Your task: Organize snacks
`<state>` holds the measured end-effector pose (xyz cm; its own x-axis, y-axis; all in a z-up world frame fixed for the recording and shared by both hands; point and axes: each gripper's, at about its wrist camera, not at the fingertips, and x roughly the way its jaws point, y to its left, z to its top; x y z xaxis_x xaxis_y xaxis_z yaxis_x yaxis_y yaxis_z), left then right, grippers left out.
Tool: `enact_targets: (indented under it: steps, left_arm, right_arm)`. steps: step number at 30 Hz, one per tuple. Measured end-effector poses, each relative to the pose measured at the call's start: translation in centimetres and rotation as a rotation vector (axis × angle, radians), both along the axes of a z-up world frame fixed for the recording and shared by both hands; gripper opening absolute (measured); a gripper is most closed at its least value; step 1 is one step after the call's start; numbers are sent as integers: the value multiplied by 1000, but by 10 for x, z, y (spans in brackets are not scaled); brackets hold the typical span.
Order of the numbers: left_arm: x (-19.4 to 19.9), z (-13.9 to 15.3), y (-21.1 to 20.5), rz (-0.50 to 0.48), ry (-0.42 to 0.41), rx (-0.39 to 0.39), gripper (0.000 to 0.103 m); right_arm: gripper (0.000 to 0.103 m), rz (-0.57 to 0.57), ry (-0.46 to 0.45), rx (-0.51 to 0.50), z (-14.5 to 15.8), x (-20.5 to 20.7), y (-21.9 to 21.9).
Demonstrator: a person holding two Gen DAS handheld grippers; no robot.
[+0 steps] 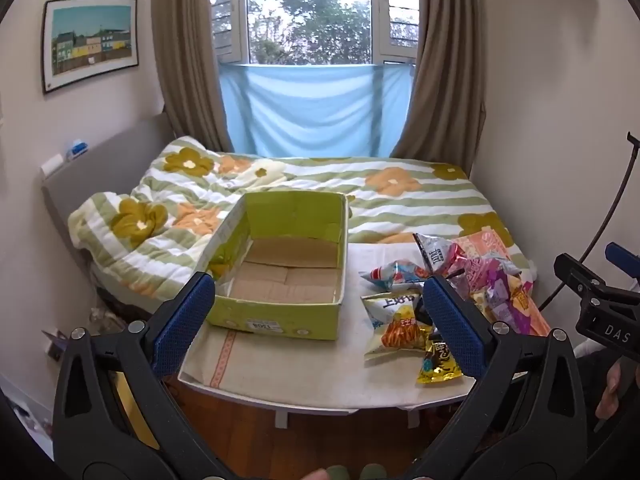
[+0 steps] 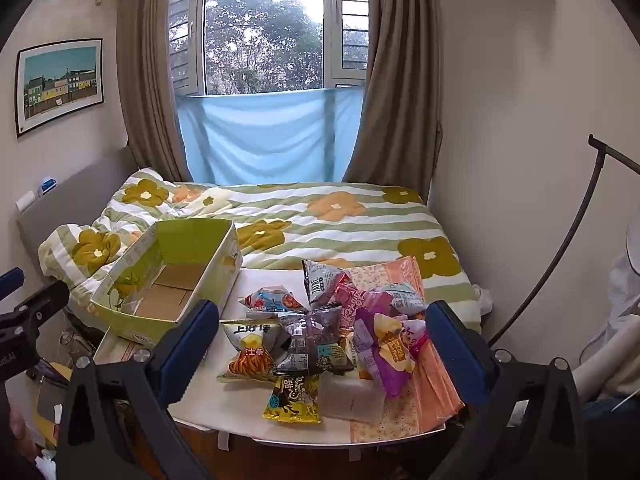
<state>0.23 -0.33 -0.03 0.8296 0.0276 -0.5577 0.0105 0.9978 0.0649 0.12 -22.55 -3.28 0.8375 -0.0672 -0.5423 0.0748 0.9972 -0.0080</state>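
Left gripper (image 1: 318,308): jaws spread wide, nothing between the blue pads, held above the near edge of the table (image 1: 304,376). Right gripper (image 2: 322,336): also spread wide and empty, hovering over the near table edge on the snack side. Seen from the left wrist, the right gripper sits off the table's right end, well apart from the left one.

Table top covered with a pale cloth; near edge curved, wooden floor showing below it. Bare cloth between the box and the snacks, and in front of the box.

Green cardboard box (image 1: 280,264) on the left half of the table, open at the top, brown base bare inside, white label on its near wall. Its far wall stands against the flowered quilt (image 1: 400,196).

Snack pile (image 2: 328,328) on the right half, apart from the box: crumpled packets overlapping. Nearest, a yellow-and-black packet (image 2: 294,400) close to the table edge; a white-and-orange chip bag (image 2: 248,352) left of it; purple and pink wrappers (image 2: 384,344) to the right, lying on an orange patterned sheet (image 2: 432,392).

Beyond: bed, blue cloth (image 2: 264,136) under the window, brown curtains.
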Motion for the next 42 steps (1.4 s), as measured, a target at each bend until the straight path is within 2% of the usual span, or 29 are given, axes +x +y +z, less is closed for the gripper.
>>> enact_targets:
  steps: [2,3,6,17,23,42]
  left_arm:
    - [4,-1,-3,6,-2,19,103]
    - [-2,0,-4,4,-32,4,103]
    - [-6,5,-1,-5,-43,-24,103]
    - [-4,5,5,-25,-44,-49,103]
    - [2,0,5,-48,-27,-79,103]
    - [12,-6,6,-66,11,-82,103]
  right_arm:
    - [103,-1,-1,2,0,0,0]
    - [103,0,3,3,0,0,0]
    - [103,3,5,11,1,0,-1]
    - [103,0,-5,6,0,2,0]
    - [103,-2,9,10,0,6,1]
    - [103,-27,5,2,2,7,3]
